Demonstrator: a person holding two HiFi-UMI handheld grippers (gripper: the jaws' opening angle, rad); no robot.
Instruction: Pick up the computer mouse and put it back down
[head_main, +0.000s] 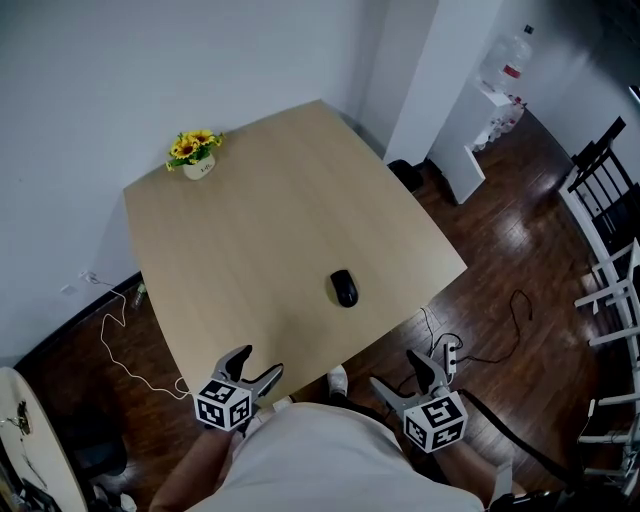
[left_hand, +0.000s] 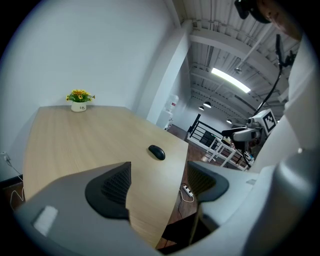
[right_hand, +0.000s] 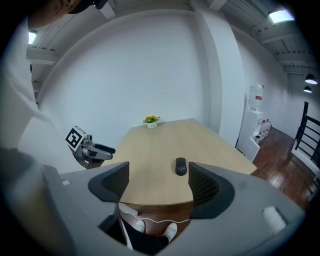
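Black mouse lies on the desk near its front edge, touched by nothing and well ahead of both tools. At the desk's near edge hovers the left tool; the right tool hangs off the edge, above the floor. Each has its jaws spread, with nothing between them.

Head camera looks steeply down on the table from over my lap, the camera on my left gripper looks low across it from the near left corner, the one on my right gripper looks from just off the near edge, and all three share the mouse and flower pot.
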